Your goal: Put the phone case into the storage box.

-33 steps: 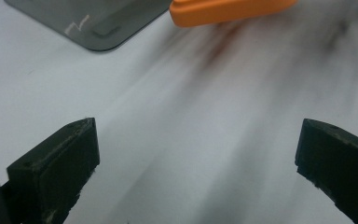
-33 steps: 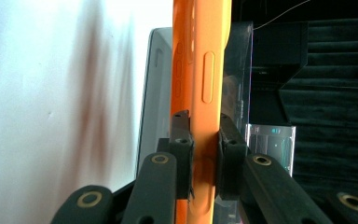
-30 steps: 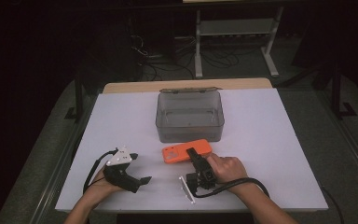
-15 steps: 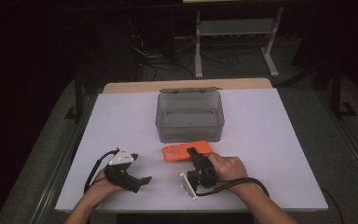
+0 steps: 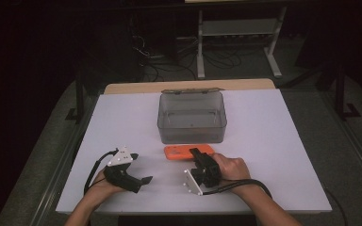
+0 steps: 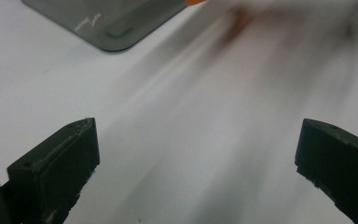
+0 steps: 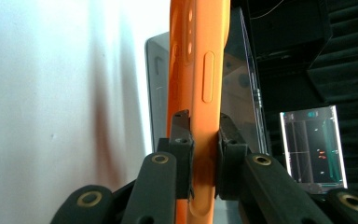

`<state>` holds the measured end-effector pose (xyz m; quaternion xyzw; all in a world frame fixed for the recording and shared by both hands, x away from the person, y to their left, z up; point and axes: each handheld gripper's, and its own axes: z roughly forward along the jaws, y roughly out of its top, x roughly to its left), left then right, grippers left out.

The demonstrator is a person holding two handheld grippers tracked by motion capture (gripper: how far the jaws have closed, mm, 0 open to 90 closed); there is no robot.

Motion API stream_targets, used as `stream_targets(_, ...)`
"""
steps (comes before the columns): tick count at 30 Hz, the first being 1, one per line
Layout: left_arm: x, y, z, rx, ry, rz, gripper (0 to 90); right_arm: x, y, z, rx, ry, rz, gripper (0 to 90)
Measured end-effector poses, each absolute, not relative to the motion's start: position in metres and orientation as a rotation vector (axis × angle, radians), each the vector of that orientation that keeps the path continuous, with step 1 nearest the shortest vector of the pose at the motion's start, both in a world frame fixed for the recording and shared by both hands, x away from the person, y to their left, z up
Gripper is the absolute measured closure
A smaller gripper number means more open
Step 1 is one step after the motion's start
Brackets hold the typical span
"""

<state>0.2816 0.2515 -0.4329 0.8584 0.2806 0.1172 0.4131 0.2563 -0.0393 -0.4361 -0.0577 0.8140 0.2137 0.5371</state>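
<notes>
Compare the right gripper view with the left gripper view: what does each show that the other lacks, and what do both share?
Right gripper view: the right gripper shut on the edge of an orange phone, its side button visible, plus a lit screen in the dark background. Left gripper view: the left gripper with jaws wide apart and nothing between them. Both: the white table and the grey transparent box.

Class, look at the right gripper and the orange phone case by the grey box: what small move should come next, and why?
Probably a short lift. The right gripper is shut on the edge of the orange phone in its rubbery case, which lies just in front of the open, empty translucent grey plastic box on the white table. Raising it should clear the near wall. The left gripper stands open, idle.
</notes>
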Motion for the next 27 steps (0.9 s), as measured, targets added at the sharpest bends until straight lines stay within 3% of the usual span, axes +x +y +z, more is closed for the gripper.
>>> stream_targets(27, 0.283, 0.249, -0.434, 2.169, 0.69, 0.276, 0.0, 0.266, -0.049, -0.425, 0.044, 2.046, 0.661, 78.7)
